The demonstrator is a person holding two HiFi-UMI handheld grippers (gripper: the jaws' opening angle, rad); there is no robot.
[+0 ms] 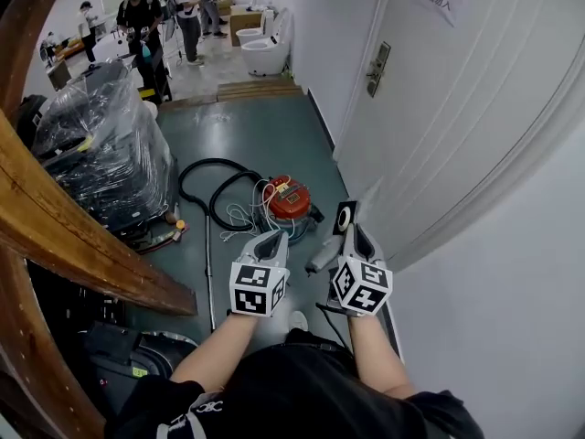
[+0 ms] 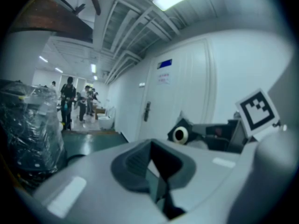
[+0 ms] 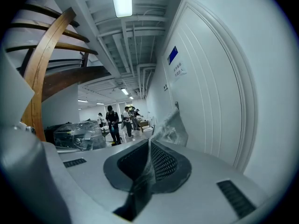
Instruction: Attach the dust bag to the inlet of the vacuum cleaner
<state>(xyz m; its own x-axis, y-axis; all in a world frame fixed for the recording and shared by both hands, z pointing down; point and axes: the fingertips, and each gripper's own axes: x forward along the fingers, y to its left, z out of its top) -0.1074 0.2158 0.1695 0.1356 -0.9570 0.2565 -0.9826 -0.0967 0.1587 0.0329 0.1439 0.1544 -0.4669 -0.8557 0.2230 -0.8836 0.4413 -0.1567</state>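
Note:
The red vacuum cleaner (image 1: 288,198) stands on the green floor ahead, its black hose (image 1: 206,183) looped to its left. My right gripper (image 1: 355,233) is shut on the dust bag (image 1: 345,218), a black collar with a round hole and a pale bag hanging below it. In the right gripper view (image 3: 149,168) a thin crinkled sheet of the bag (image 3: 169,129) runs between the pads. My left gripper (image 1: 271,238) is level beside it, shut and empty; its own view (image 2: 156,168) shows the dust bag collar (image 2: 179,134) to the right.
A white door (image 1: 457,117) and wall run along the right. A plastic-wrapped pile (image 1: 96,149) and curved wooden beams (image 1: 82,245) crowd the left. A metal wand (image 1: 208,273) lies on the floor. Several people (image 1: 139,16) and white toilets (image 1: 265,51) are at the far end.

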